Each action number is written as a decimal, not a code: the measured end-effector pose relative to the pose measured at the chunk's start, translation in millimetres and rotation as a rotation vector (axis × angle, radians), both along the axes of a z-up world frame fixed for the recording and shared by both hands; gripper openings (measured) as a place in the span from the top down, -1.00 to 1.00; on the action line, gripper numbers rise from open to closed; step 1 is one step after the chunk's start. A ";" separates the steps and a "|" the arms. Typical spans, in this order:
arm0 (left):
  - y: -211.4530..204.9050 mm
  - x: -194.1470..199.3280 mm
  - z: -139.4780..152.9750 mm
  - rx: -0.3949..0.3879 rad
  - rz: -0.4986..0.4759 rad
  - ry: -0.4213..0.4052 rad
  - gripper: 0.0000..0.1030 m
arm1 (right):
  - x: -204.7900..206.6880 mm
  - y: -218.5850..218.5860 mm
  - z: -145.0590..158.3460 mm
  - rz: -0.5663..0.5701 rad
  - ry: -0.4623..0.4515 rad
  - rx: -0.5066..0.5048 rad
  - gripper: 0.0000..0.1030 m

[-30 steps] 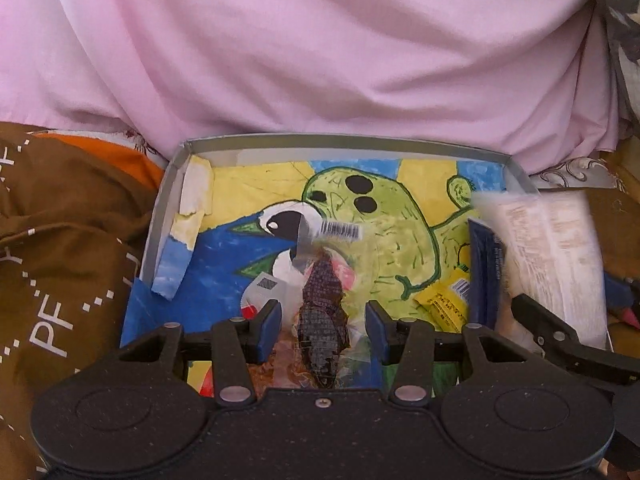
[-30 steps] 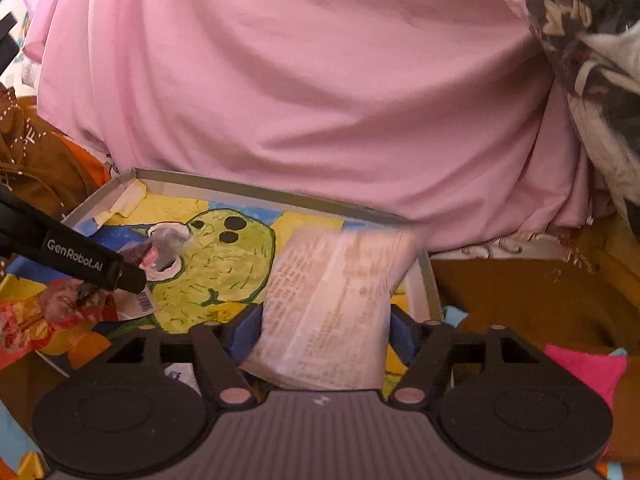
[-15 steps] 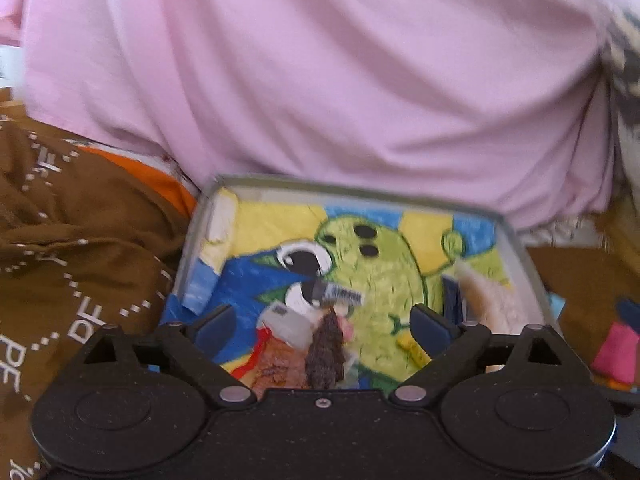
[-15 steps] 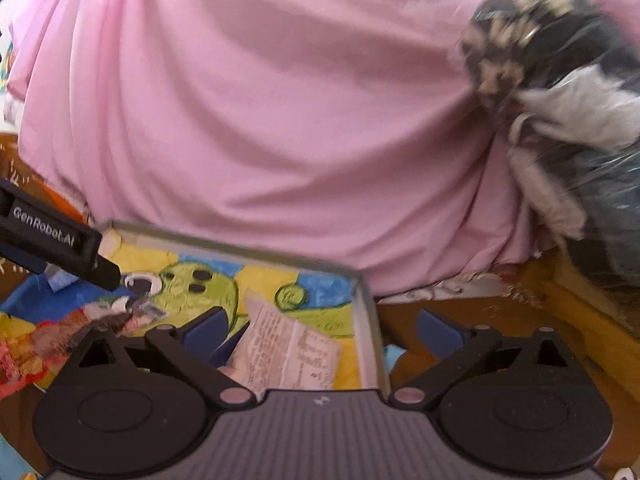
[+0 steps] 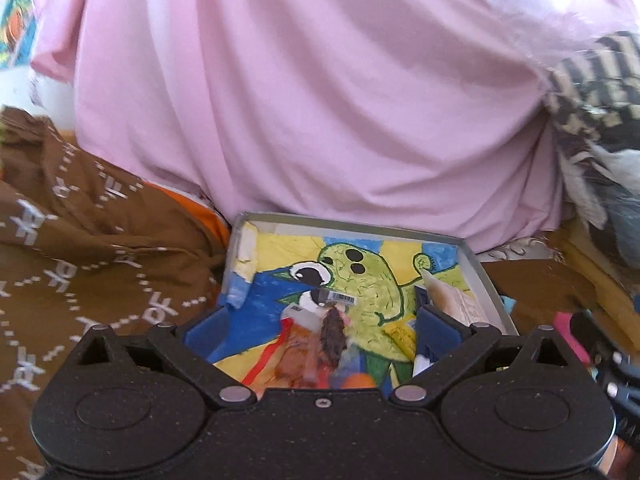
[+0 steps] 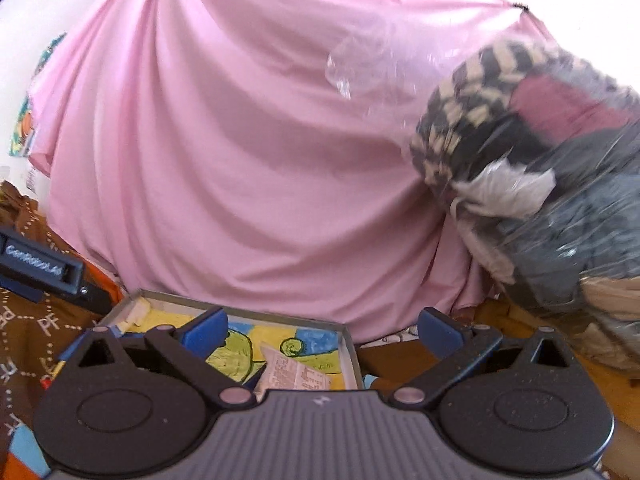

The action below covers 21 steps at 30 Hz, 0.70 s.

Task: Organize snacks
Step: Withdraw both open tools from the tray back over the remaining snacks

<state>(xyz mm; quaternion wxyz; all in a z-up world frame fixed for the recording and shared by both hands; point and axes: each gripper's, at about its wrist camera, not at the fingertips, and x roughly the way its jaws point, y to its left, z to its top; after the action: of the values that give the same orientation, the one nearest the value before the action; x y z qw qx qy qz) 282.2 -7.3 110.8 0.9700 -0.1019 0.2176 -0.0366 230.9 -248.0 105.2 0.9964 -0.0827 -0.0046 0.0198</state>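
Both grippers hang with fingers spread wide, holding nothing: left gripper (image 5: 320, 322), right gripper (image 6: 322, 328). A dark snack packet (image 5: 332, 334) lies mid-tray (image 5: 476, 264); a white packet (image 6: 294, 374) rests against its right wall.

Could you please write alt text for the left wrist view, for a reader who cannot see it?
The open left gripper hovers over a shallow tray lined with a green cartoon drawing. A clear snack packet with a barcode lies between its fingers, untouched, and a white printed packet sits at the tray's right side. Pink fabric fills the background.
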 end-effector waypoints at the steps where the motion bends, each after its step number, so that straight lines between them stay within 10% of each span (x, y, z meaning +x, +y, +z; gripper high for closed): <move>1: 2.3 -10.4 -0.3 0.008 -0.002 -0.015 -0.98 | -7.4 1.9 0.5 0.002 -0.004 -0.003 -1.00; 21: 28.8 -115.3 -30.4 0.012 -0.032 -0.004 -0.98 | -112.0 40.6 -21.7 -0.049 0.191 0.059 -1.00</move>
<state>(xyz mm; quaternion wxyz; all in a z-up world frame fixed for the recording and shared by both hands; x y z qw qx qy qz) 166.8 21.5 80.4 0.9703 -0.0927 0.2177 -0.0510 118.8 -207.5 83.5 0.9944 -0.0513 0.0918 0.0031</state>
